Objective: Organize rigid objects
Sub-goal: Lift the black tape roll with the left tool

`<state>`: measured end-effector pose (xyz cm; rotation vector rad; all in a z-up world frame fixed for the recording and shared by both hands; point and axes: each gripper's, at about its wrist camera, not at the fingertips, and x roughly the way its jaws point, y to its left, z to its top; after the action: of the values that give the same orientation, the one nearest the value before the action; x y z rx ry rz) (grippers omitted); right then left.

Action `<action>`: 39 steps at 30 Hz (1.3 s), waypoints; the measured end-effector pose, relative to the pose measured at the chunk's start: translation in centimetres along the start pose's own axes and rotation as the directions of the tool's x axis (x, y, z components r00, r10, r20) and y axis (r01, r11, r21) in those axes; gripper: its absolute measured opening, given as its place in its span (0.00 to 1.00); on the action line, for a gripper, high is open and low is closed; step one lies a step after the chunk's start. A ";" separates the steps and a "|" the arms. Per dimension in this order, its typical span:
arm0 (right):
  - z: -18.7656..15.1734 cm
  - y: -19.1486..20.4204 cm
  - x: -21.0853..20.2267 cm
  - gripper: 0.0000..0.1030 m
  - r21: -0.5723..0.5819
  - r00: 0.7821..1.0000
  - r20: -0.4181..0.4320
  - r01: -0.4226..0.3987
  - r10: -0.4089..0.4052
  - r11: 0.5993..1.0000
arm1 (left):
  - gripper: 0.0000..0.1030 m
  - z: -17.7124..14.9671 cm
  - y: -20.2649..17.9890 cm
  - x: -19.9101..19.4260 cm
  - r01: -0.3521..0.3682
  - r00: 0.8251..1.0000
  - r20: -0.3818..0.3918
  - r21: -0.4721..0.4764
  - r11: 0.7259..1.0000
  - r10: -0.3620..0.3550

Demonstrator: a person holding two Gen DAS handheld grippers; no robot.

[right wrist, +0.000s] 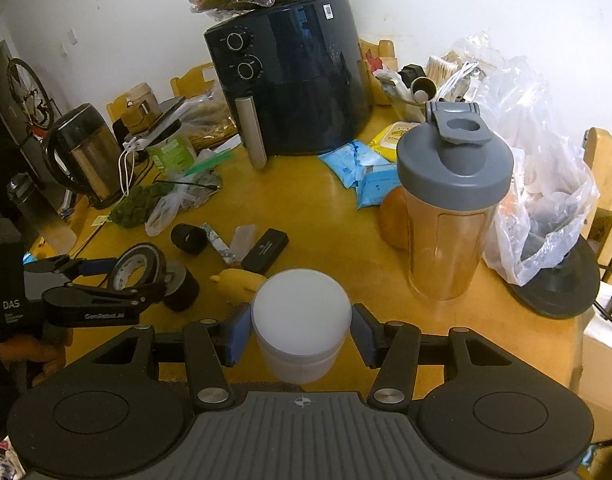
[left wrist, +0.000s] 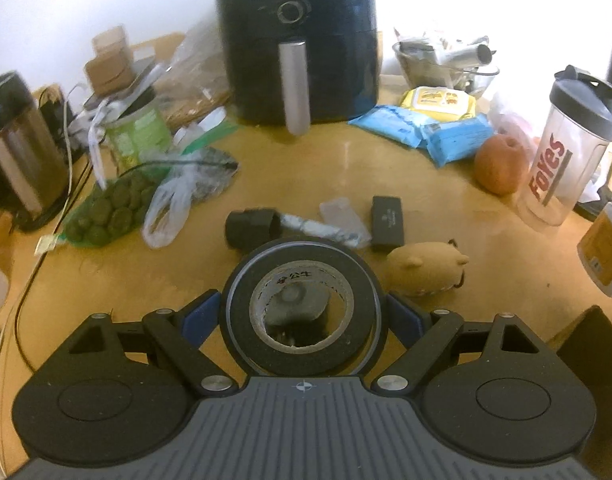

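Fingers of the left gripper (left wrist: 304, 316) stand wide apart, their blue pads (left wrist: 204, 316) pressed against opposite sides of a black tape roll (left wrist: 304, 354), which is gripped upright on edge. Through the roll's hollow core a dark cylindrical object topped with a grey disc (left wrist: 296, 306) is visible below. In the right wrist view the same roll (right wrist: 140, 268) is seen held above the wooden table (right wrist: 314, 200), just over that dark cylinder (right wrist: 182, 286). A hand (right wrist: 38, 350) grips the handle of the left gripper at the lower left of that view.

Fingers of the right gripper (right wrist: 302, 330) stand at a moderate opening, their blue pads (right wrist: 238, 330) closed on both sides of a white round jar (right wrist: 302, 322) with a flat white lid; whether the jar is clear of the table cannot be told.

Loose items lie on the table beyond the roll: a black hexagonal cap (left wrist: 252, 228), a patterned wrapped stick (left wrist: 322, 228), a clear plastic piece (left wrist: 340, 210), a black rectangular case (left wrist: 387, 222) and a tan pig-shaped toy (left wrist: 426, 270). Farther back stands a black air fryer (left wrist: 298, 40). To the right are an orange fruit (left wrist: 500, 164) and a clear shaker bottle (right wrist: 452, 208) with a grey lid.
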<state>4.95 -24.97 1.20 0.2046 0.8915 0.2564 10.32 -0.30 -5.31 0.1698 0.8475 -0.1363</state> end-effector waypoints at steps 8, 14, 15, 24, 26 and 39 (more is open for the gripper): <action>-0.9 0.3 0.4 0.55 0.012 1.000 -0.023 -0.015 0.016 1.000 | 0.86 -2.2 2.3 -0.1 -0.075 0.995 -0.069 -0.040 0.996 0.072; -0.9 0.7 1.1 0.55 0.008 0.999 -0.042 -0.024 0.024 1.000 | 0.86 -3.6 4.0 0.6 -0.098 0.988 -0.124 -0.068 0.993 0.090; -0.8 0.8 1.2 0.55 0.006 0.999 -0.044 -0.024 0.025 1.000 | 0.86 -3.8 4.2 0.7 -0.099 0.988 -0.128 -0.072 0.992 0.090; -0.4 1.4 1.8 0.55 -0.010 0.998 -0.057 -0.019 0.018 1.000 | 0.87 -5.5 5.9 1.0 -0.095 0.982 -0.175 -0.148 0.984 0.069; -0.4 1.4 1.8 0.55 -0.007 0.998 -0.059 -0.018 0.017 1.000 | 0.87 -5.7 6.1 0.6 -0.068 0.986 -0.161 -0.179 0.981 0.039; -0.2 1.4 2.2 0.55 -0.011 0.998 -0.066 -0.017 0.017 1.000 | 0.72 -6.4 7.3 -0.1 -0.047 0.991 -0.137 -0.280 0.959 0.008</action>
<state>5.91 -22.93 -0.12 0.1942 0.9536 0.2852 6.90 8.17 -8.70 -0.0790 0.9892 0.0238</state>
